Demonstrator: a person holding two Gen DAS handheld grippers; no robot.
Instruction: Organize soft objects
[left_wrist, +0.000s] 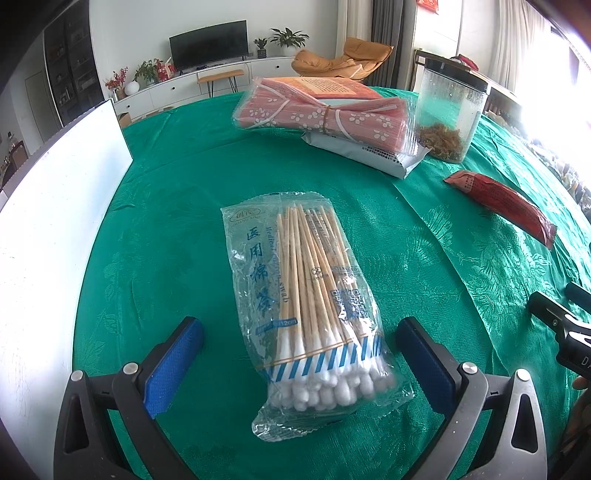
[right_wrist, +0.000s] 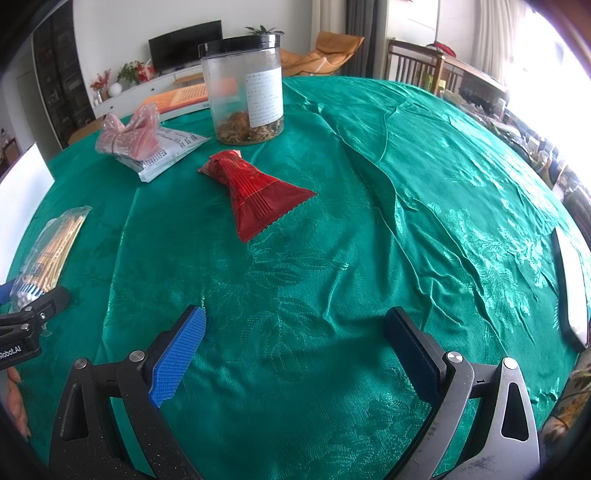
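A clear bag of cotton swabs (left_wrist: 310, 306) lies on the green tablecloth (left_wrist: 184, 184), its cotton end between the wide-apart blue pads of my left gripper (left_wrist: 301, 332), which is open and not touching it. The same bag (right_wrist: 44, 251) shows at the left edge of the right wrist view. My right gripper (right_wrist: 295, 325) is open over bare cloth. A red foil packet (right_wrist: 255, 195) lies ahead of it, also visible at the right of the left wrist view (left_wrist: 506, 203). A pink flowered bundle (left_wrist: 321, 110) rests on a grey-white packet (left_wrist: 373, 155).
A clear jar (right_wrist: 243, 85) with a black lid and dried bits inside stands at the back. A white board (left_wrist: 55, 229) lies along the left. A white tray edge (right_wrist: 572, 291) sits at the right. The cloth is wrinkled at the right.
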